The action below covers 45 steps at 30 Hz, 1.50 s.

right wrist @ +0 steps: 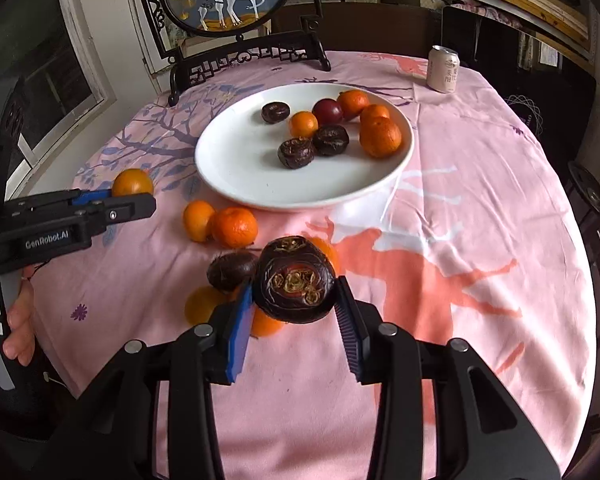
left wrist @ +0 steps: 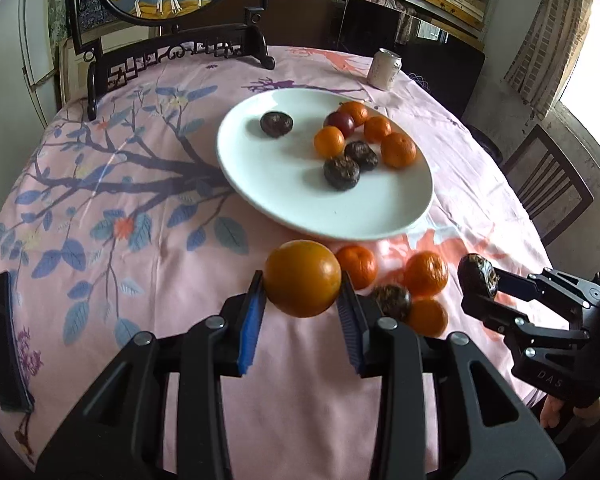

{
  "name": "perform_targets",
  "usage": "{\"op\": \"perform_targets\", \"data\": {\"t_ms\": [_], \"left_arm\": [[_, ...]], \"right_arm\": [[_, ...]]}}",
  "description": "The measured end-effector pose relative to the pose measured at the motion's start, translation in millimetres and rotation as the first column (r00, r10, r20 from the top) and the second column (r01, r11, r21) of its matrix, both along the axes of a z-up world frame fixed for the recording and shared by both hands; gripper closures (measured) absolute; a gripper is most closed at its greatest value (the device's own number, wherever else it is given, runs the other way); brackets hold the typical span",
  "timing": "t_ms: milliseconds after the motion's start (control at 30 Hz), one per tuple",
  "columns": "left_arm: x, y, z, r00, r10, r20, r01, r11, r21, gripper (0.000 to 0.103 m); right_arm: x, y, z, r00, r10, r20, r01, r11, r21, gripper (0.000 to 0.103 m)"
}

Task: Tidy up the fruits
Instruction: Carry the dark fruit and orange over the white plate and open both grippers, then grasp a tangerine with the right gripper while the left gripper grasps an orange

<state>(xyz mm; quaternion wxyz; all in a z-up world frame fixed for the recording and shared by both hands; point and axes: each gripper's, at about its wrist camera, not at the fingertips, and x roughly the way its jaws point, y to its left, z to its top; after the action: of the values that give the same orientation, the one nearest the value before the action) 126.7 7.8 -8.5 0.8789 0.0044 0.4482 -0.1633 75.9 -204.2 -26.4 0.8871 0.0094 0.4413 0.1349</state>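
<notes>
Left wrist view: ahead of the left hand-held gripper [left wrist: 302, 280] a white plate [left wrist: 268, 184] sits on the bench [left wrist: 100, 264] under a pink floral cloth; in it lie four small oranges, three dark wrinkled fruits and one dark red fruit [left wrist: 341, 123], most bunched toward the plate's far right, one dark fruit [left wrist: 276, 124] alone at the left; the left hand-held gripper is clamped on a smooth, glossy orange fruit [left wrist: 302, 278], its blue pads pressed to both flanks, the fruit clear of the cloth; just beyond and to the right of its fingertips, three small oranges and one dark fruit [left wrist: 391, 299] rest on the cloth between gripper and plate; further right the right hand-held gripper [left wrist: 478, 282] pinches a dark wrinkled fruit [left wrist: 477, 278]; a drinks can [left wrist: 385, 69] stands well beyond the plate.

Right wrist view: the same plate [right wrist: 236, 176] lies ahead and holds the same eight pieces; the right hand-held gripper [right wrist: 294, 292] is closed on the dark wrinkled fruit [right wrist: 294, 286], deep purple-brown with a dry tan calyx facing the camera; just left of and beneath its fingers lie a second dark fruit [right wrist: 230, 270] and several oranges on the cloth; at far left the left hand-held gripper [right wrist: 134, 196] holds the orange fruit [right wrist: 132, 182], with a hand [right wrist: 20, 320] on its grip; the can [right wrist: 443, 69] stands far ahead to the right.
</notes>
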Motion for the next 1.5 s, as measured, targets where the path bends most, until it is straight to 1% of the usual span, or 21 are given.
{"op": "perform_targets", "data": {"t_ms": [67,167,200,267,367,467,567,700,833,867,900,933,967,1000,1133,1167,1267,1367,1500], "left_arm": [[26,-3,13,1.000,0.013,0.016,-0.014,1.000,0.017,0.067],[76,-8,24,0.999,0.040,-0.009,-0.040,0.999,0.014,0.067],[93,-12,24,0.998,0.057,-0.015,-0.057,0.998,0.027,0.067],[125,-19,21,0.996,0.087,-0.028,-0.085,0.995,0.050,0.067],[158,-27,7,0.991,0.105,-0.085,-0.102,0.994,0.047,0.067],[175,-31,-8,0.986,0.121,-0.117,-0.115,0.992,0.053,0.067],[187,-31,-17,0.983,0.127,-0.134,-0.121,0.991,0.051,0.067],[194,-28,-22,0.981,0.137,-0.139,-0.132,0.990,0.044,0.067],[201,-26,-21,0.977,0.157,-0.143,-0.155,0.988,0.026,0.065],[202,-25,-19,0.977,0.160,-0.140,-0.159,0.987,0.018,0.062],[203,-25,-16,0.977,0.165,-0.132,-0.165,0.986,0.009,0.041],[202,-25,-10,0.979,0.170,-0.114,-0.171,0.985,0.000,0.020],[198,-24,-2,0.980,0.180,-0.081,-0.181,0.984,-0.003,0.016],[194,-24,6,0.982,0.180,-0.048,-0.181,0.984,-0.007,0.016],[168,-16,35,0.988,0.158,-0.001,-0.157,0.987,-0.044,0.015],[156,-11,43,0.988,0.156,0.018,-0.154,0.987,-0.050,0.015],[113,3,59,0.985,0.153,0.083,-0.149,0.987,-0.054,0.009],[65,19,62,0.977,0.166,0.137,-0.160,0.986,-0.055,0.007],[17,35,51,0.968,0.193,0.158,-0.183,0.980,-0.076,0.006]], "right_arm": [[20,5,12,1.000,0.026,0.015,-0.026,1.000,0.002,0.063],[62,17,31,0.997,0.064,0.051,-0.064,0.998,-0.010,0.063],[77,22,35,0.995,0.073,0.064,-0.072,0.997,-0.015,0.063],[110,29,39,0.993,0.085,0.076,-0.082,0.996,-0.041,0.063],[155,37,32,0.994,0.088,0.071,-0.081,0.992,-0.094,0.063],[185,40,19,0.995,0.094,0.039,-0.089,0.990,-0.108,0.063],[200,39,6,0.995,0.098,0.011,-0.097,0.989,-0.110,0.063],[207,41,0,0.995,0.104,0.003,-0.103,0.989,-0.104,0.063],[210,45,-3,0.993,0.119,0.003,-0.118,0.986,-0.118,0.062],[211,46,-3,0.993,0.119,0.003,-0.117,0.985,-0.125,0.058],[211,47,-2,0.993,0.115,0.011,-0.113,0.985,-0.131,0.052],[209,46,1,0.994,0.105,0.035,-0.100,0.986,-0.137,0.041],[207,45,5,0.994,0.091,0.066,-0.081,0.986,-0.146,0.040],[205,44,9,0.993,0.088,0.083,-0.074,0.985,-0.155,0.040],[185,31,27,0.991,0.076,0.111,-0.057,0.984,-0.169,0.040],[175,26,33,0.991,0.075,0.115,-0.055,0.985,-0.165,0.039],[130,12,46,0.988,0.065,0.137,-0.043,0.987,-0.156,0.036],[75,3,45,0.987,0.033,0.158,-0.008,0.988,-0.154,0.036],[16,-2,27,0.989,-0.019,0.146,0.035,0.993,-0.111,0.036]]}}
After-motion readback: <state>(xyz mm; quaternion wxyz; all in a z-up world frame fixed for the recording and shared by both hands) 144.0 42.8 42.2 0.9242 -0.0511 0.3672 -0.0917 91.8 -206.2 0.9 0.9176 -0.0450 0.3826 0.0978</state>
